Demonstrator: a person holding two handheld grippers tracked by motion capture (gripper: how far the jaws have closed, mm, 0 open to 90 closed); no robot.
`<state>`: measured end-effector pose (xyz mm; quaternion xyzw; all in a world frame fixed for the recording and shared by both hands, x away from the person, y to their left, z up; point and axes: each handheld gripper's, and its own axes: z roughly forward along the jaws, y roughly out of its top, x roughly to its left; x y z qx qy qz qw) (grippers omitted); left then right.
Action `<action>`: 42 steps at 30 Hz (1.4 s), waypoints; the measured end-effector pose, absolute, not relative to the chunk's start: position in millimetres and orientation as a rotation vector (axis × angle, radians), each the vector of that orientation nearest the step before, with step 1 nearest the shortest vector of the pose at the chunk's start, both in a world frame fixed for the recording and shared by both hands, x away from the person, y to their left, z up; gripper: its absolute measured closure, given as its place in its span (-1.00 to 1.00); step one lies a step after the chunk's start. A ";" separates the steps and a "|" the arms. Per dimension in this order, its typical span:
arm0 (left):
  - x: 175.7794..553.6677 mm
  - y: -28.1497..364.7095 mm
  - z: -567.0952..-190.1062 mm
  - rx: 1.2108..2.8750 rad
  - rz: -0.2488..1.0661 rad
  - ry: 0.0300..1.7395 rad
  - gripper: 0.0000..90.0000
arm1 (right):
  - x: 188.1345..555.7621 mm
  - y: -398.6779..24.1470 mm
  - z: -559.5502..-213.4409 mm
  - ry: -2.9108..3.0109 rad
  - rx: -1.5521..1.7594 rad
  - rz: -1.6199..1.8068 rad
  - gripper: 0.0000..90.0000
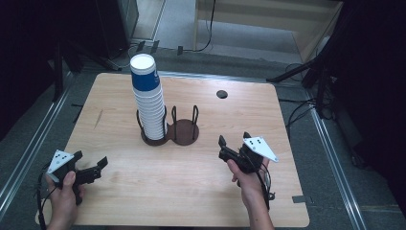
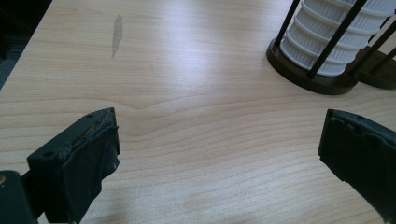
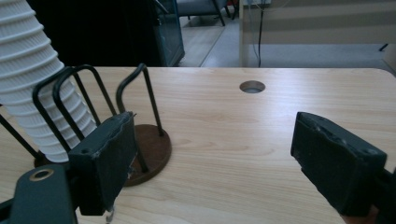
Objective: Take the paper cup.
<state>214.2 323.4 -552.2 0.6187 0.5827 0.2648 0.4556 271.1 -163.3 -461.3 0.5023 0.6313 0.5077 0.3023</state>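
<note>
A tall stack of white ribbed paper cups (image 1: 149, 108), topped by a cup with a blue band (image 1: 144, 76), stands in the left ring of a dark wire cup holder (image 1: 184, 132). The holder's right ring is empty. My left gripper (image 1: 91, 159) rests near the table's front left corner, open, with bare wood between its jaws (image 2: 219, 123). The stack (image 2: 336, 37) shows at the upper right of its view. My right gripper (image 1: 234, 139) hovers right of the holder, open and holding nothing (image 3: 215, 126). Its view shows the stack (image 3: 32, 79) and the empty ring's base (image 3: 152, 149) at the left.
The wooden table (image 1: 191, 191) has a round cable hole (image 1: 221, 94) near its far edge, also visible as the hole (image 3: 252, 87). A grey smear (image 2: 116, 35) marks the wood at the left. Dark stands and cables surround the table on the floor.
</note>
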 end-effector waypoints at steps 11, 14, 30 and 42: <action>214.9 322.4 -552.2 1.533 0.652 1.438 -1.00 | 281.1 -136.9 -449.9 1.711 1.292 1.392 -0.70; 215.6 322.7 -552.3 1.536 0.645 1.441 -1.00 | 284.6 -127.9 -448.1 1.732 1.273 1.391 -0.70; 217.9 322.9 -552.6 1.549 0.627 1.448 -1.00 | 297.2 -76.5 -426.4 1.798 1.215 1.439 -0.72; 218.6 322.9 -552.7 1.547 0.626 1.452 -1.00 | 302.6 -33.0 -406.4 1.825 1.184 1.467 -0.72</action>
